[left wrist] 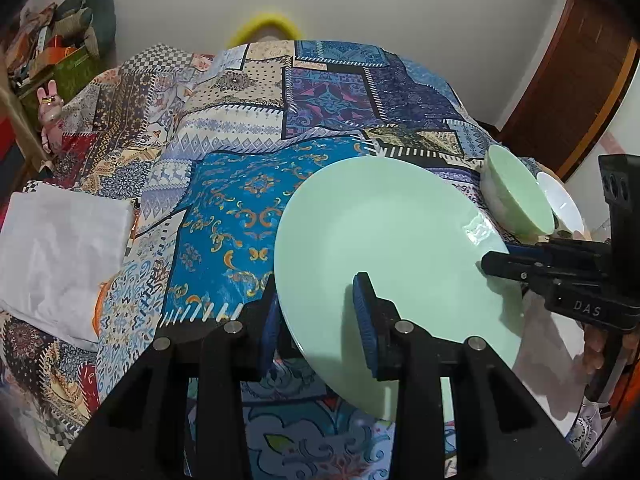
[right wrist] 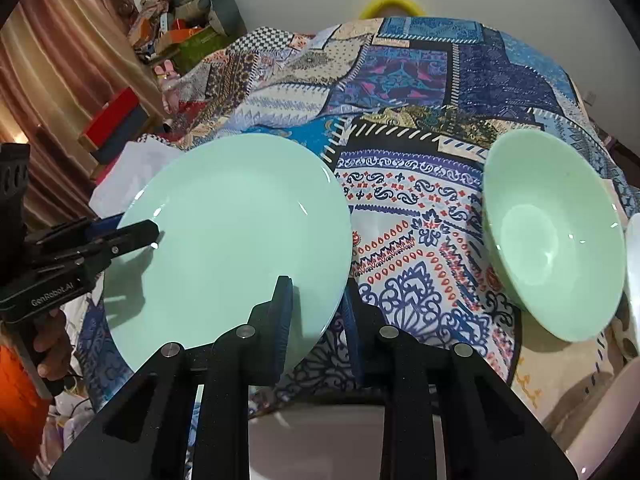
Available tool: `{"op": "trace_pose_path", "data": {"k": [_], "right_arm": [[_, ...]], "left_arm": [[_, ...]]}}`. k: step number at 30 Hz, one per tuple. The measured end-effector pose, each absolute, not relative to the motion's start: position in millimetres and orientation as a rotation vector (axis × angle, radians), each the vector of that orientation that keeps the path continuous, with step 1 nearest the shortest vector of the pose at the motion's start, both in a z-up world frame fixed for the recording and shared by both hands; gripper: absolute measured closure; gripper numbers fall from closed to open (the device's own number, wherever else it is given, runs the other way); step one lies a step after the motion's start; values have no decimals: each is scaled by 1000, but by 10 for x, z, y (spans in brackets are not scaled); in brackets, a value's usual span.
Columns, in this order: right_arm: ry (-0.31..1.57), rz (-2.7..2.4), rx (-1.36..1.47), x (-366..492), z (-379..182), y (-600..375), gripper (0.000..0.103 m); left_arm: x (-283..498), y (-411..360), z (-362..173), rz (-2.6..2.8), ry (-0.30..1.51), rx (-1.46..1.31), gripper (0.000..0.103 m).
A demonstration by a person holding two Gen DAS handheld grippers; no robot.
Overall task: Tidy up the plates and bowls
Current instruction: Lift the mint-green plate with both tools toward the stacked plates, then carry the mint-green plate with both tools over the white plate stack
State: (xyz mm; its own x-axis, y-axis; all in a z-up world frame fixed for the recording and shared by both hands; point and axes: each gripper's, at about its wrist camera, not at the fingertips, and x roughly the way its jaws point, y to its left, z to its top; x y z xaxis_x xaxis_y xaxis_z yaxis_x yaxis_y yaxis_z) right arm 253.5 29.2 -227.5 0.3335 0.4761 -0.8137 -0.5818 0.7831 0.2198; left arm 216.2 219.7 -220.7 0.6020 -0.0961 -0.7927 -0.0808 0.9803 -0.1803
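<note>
A pale green plate [left wrist: 384, 240] [right wrist: 232, 232] hangs tilted above the patterned tablecloth [left wrist: 240, 208] [right wrist: 420, 216], held from two sides. My left gripper [left wrist: 318, 292] [right wrist: 148, 232] is shut on its near-left rim, one blue pad under the plate and one on top. On the opposite rim my right gripper [left wrist: 496, 260] [right wrist: 316, 292] is shut as well. A green bowl [left wrist: 516, 196] [right wrist: 552, 240] lies tipped on its side on the cloth to the right of the plate. Behind it a white bowl [left wrist: 560, 200] [right wrist: 634, 248] is partly hidden.
A white folded cloth [left wrist: 60, 260] [right wrist: 148, 156] lies on the table at the left. Boxes and soft toys [left wrist: 60, 48] pile up at the far left by the wall. A brown door [left wrist: 568, 80] stands at the right. A pale surface [right wrist: 320, 440] shows below the table's near edge.
</note>
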Motion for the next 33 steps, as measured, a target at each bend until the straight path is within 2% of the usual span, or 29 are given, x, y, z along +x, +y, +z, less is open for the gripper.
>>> {"op": "trace_pose_path", "data": {"k": [33], "right_arm": [[972,653,-50,2045,-2066,-328,80]], "left_arm": [[1679,1555,-1903,-72,898,-176,71]]}}
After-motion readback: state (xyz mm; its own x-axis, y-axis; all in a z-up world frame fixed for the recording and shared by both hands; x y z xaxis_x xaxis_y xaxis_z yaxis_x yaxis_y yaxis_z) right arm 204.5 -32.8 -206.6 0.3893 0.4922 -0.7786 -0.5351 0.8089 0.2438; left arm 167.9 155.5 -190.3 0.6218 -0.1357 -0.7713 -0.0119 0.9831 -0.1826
